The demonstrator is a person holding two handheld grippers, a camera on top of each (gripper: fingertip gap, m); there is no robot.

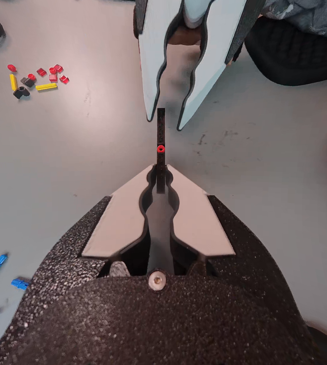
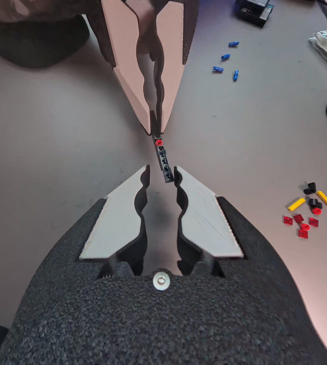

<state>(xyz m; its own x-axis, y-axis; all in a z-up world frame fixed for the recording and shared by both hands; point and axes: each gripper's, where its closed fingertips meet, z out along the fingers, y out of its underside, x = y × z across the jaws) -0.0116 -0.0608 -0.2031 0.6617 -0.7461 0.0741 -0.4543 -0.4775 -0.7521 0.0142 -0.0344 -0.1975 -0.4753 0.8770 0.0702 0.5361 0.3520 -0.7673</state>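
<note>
Left gripper pinches the near end of a black perforated beam; its red pin sits mid-length. The beam looks light, stiff, narrow. At twelve o'clock, right gripper stands spread around the free end, best gripped across its flat sides.

loose bricks flanking bare table

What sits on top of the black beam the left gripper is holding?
A small red round piece sits on the black beam, partway along it. The beam's near end is clamped in the left gripper, so anything on its covered sides there is hidden.
</note>
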